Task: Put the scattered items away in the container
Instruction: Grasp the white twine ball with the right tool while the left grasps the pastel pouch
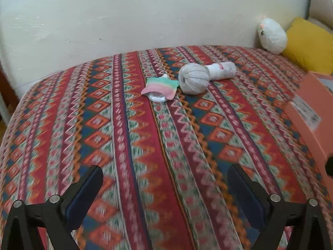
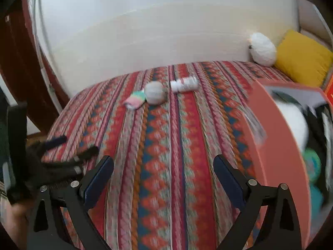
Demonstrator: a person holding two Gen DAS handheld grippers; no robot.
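Three small items lie together far ahead on the patterned bedspread (image 1: 145,145): a pastel striped cloth piece (image 1: 160,87) (image 2: 136,100), a grey ball of yarn (image 1: 193,79) (image 2: 154,92) and a rolled white sock (image 1: 222,70) (image 2: 184,84). An orange box (image 2: 278,145) (image 1: 312,112) stands at the right, holding white, black and teal items. My left gripper (image 1: 165,175) hangs open over the near bedspread, nothing between its fingers. My right gripper (image 2: 163,164) is open too, just left of the box. The left gripper also shows blurred at the left edge (image 2: 62,152) of the right wrist view.
A white plush ball (image 1: 272,35) (image 2: 262,49) and a yellow cushion (image 1: 308,43) (image 2: 301,58) rest at the back right against the cream wall (image 1: 124,20). A brown wooden frame (image 2: 25,73) rises at the left. The bedspread drops off at the left edge.
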